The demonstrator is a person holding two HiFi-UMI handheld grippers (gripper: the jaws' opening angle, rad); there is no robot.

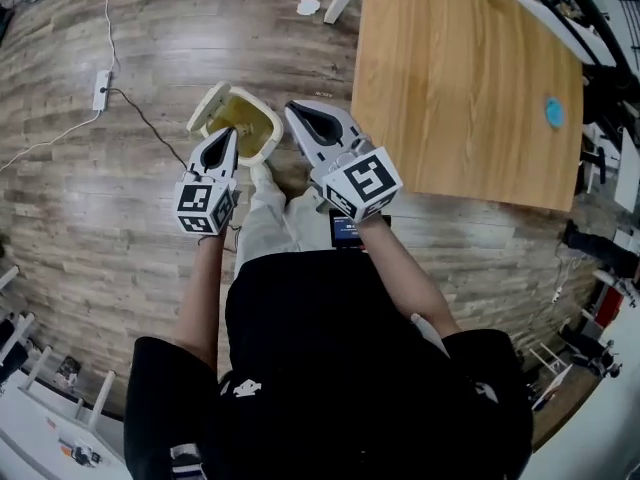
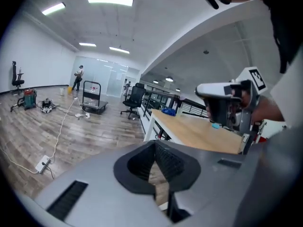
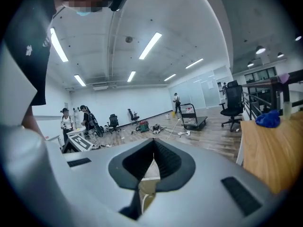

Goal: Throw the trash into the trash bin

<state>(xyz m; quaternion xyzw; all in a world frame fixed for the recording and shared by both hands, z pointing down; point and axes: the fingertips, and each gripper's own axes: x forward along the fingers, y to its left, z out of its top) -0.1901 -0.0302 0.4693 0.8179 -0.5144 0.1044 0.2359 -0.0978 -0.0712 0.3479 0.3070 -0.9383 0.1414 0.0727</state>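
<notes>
The cream plastic trash bin, rounded at the rim and open at the top, stands on the grey-brown wood-plank floor just beyond both tongs. The left gripper hangs over its near rim with jaws pressed together and empty. The right gripper, just beside the bin's right edge, is likewise closed on nothing. Each carries a cube with black-and-white square markers. The light wooden table has its near corner close at the right. To the left a white power strip and its thin cable cross the open floor.
</notes>
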